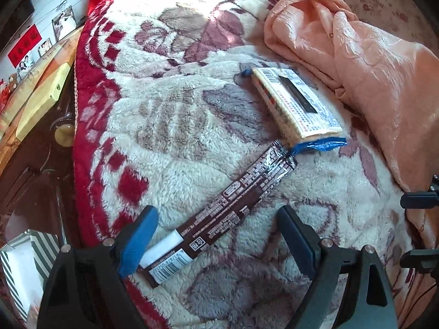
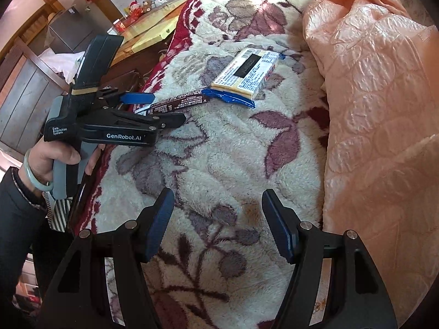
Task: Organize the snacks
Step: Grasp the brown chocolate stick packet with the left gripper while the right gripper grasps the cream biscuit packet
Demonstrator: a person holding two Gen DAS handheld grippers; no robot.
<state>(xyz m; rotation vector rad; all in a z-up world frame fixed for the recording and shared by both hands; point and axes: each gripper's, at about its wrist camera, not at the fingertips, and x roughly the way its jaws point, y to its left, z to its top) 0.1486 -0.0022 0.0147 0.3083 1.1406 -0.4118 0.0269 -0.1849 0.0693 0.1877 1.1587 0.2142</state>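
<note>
Brown bar (image 1: pixel 219 213): light, thin, slick wrapper; take across mid-length. Left gripper (image 1: pixel 216 241) wide, straddling its 7 o'clock end, unclamped. Right gripper (image 2: pixel 216 224) half-open, empty.

The left wrist view looks steeply down along the left claw (image 1: pixel 216 235) from close above the fleece blanket (image 1: pixel 170 115) on the bed, near its red-bordered edge, with the brown snack stick (image 1: pixel 219 213) right at its fingers. The right wrist view looks down along the right claw (image 2: pixel 219 222) from further back, taking in the left claw (image 2: pixel 164 109) from the side. Both share the blanket, the stick, the cream wafer pack (image 1: pixel 296 104) and the peach quilt (image 1: pixel 370 68).
</note>
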